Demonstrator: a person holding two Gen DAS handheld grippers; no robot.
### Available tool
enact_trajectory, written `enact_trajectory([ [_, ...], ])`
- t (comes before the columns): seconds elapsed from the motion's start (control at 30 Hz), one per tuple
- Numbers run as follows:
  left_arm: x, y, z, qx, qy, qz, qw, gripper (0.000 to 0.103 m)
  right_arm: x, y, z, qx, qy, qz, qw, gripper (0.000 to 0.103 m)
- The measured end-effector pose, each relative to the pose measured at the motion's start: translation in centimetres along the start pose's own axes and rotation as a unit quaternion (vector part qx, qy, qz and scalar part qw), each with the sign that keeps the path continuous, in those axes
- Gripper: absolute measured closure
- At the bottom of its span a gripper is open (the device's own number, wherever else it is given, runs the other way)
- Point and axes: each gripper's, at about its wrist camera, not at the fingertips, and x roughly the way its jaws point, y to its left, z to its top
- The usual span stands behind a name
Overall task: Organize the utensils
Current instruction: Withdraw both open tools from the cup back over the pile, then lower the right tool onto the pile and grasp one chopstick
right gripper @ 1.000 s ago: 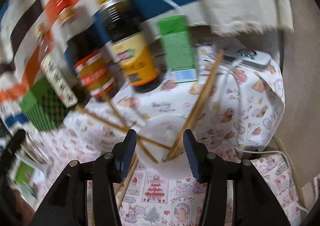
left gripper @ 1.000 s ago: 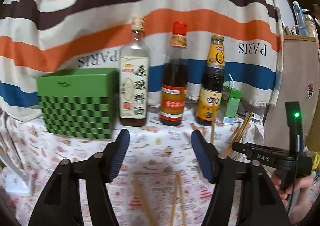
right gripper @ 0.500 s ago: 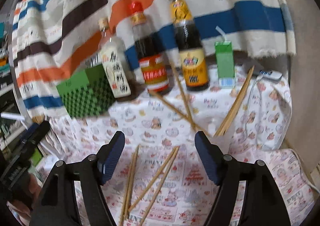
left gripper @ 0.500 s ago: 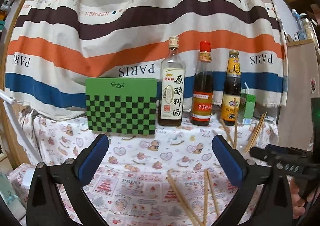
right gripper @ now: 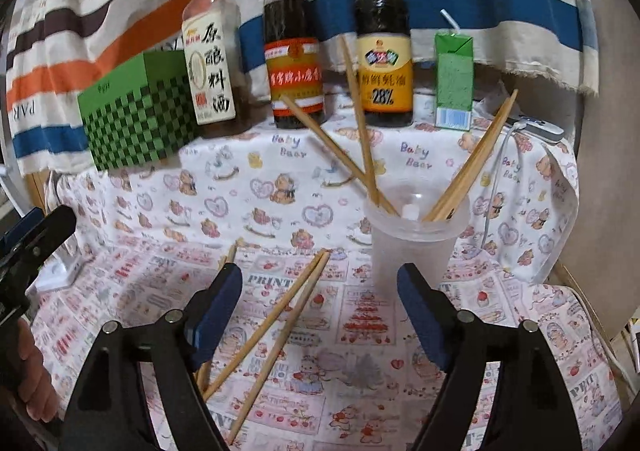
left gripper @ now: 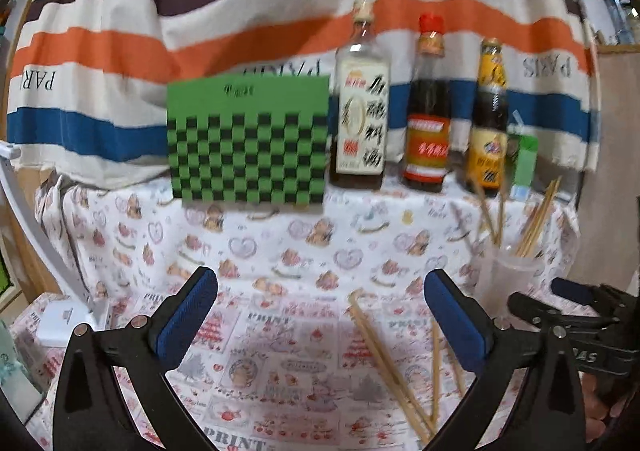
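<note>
Left wrist view: the left gripper [left gripper: 320, 315] stands spread wide with nothing between its blue pads. Behind it, from left to right, are a green checkered box [left gripper: 248, 143], three sauce bottles [left gripper: 362, 111] and a green carton [left gripper: 526, 163]. Loose chopsticks [left gripper: 384, 351] lie on the printed tablecloth [left gripper: 280, 251] near the right pad.

Right wrist view: the right gripper [right gripper: 320, 311] is opening, its pads apart above a pair of loose chopsticks [right gripper: 280, 327] without touching them. To the right, a clear plastic cup [right gripper: 412, 243] stands upright and holds four chopsticks [right gripper: 472, 163] leaning outward.
</note>
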Motion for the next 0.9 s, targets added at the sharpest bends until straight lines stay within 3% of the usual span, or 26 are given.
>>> enact_trajectory([
  [0.23, 1.7, 0.4, -0.7, -0.006, 0.037, 0.011, 0.9992, 0.0, 0.3, 0.3, -0.3, -0.002, 0.006, 0.006, 1.0, 0.014],
  [0.57, 5.1, 1.7, -2.0, -0.047, 0.165, 0.026, 0.9848, 0.0, 1.7, -0.2, -0.6, 0.013, 0.046, 0.007, 0.999, 0.014],
  [0.7, 6.0, 1.3, -2.8, -0.031, 0.193, 0.032, 0.9802, 0.0, 2.9, 0.0, -1.1, 0.001, 0.086, -0.008, 0.996, 0.014],
  [0.9, 7.1, 0.8, -3.6, -0.026, 0.232, 0.021, 0.9722, 0.0, 5.3, 0.9, -2.5, -0.024, 0.171, 0.004, 0.985, 0.014],
])
